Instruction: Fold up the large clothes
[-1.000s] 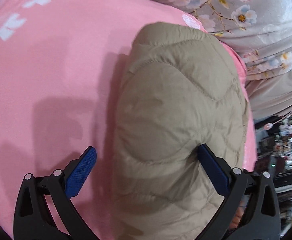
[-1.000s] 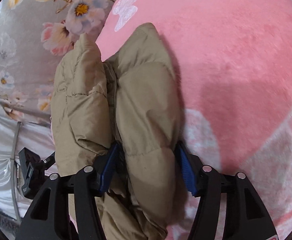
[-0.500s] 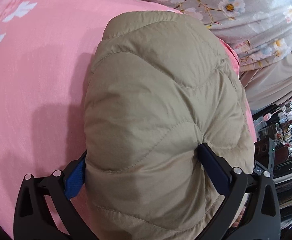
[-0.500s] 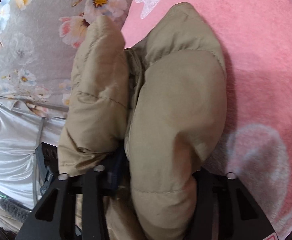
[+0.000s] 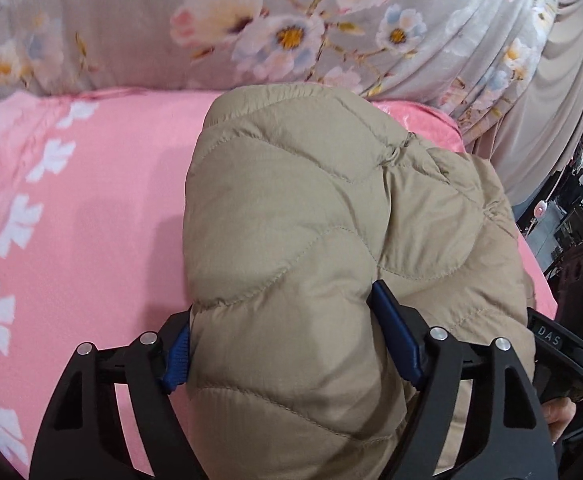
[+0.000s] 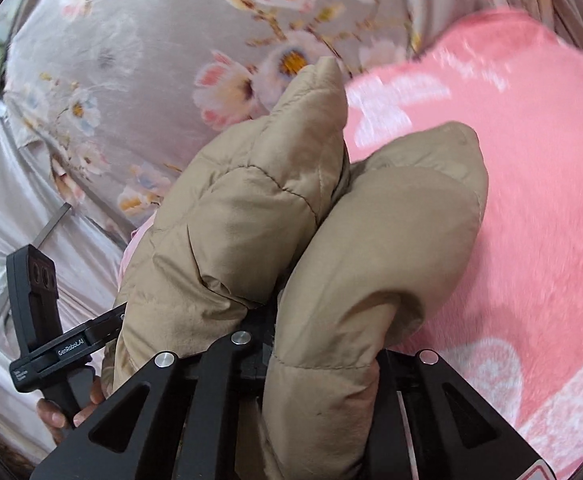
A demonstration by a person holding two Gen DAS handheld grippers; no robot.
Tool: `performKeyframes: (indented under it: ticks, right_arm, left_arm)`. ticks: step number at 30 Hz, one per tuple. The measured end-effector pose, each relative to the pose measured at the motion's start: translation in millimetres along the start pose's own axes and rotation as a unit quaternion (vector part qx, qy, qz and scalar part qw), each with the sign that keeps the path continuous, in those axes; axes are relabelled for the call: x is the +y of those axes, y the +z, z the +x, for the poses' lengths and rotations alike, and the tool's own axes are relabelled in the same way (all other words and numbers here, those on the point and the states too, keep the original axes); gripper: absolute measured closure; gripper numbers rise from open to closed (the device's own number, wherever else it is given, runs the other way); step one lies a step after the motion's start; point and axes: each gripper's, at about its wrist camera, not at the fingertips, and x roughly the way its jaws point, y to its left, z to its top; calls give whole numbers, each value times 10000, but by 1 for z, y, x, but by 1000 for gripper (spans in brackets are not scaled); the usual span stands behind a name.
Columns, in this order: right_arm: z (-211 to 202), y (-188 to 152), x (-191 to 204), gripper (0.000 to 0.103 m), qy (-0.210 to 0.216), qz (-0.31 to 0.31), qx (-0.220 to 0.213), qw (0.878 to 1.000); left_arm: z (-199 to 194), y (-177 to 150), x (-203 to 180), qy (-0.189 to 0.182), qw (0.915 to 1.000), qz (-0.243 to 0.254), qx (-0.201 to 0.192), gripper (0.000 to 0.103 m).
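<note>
In the middle of both views, the beige padded jacket (image 5: pixel 323 248) fills the frame above a pink blanket (image 5: pixel 91 208). The left tongs (image 5: pixel 287 344) have just been closing and now clench a thick fold between the blue pads. The right tongs (image 6: pixel 323 344) have also been closing and pinch another fold, pads hidden by fabric. Probably both grip so the jacket can be lifted for folding.

A home bedroom: pink blanket (image 5: pixel 91 208) with white flowers spread below draped floral fabric (image 5: pixel 291 28)
</note>
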Motion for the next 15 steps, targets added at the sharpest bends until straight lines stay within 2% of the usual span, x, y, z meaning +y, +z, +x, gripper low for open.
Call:
performKeyframes:
  ticks: [7,15]
  right_arm:
    - [-3,27,52,89,120,-558,-497,9971]
    - [27,54,103,89,367,-943,-794,9917]
  left_arm:
    - [-42,28,3,314,9960,376,-747,30]
    - [-63,62,46,604,9874,526,-1362,31]
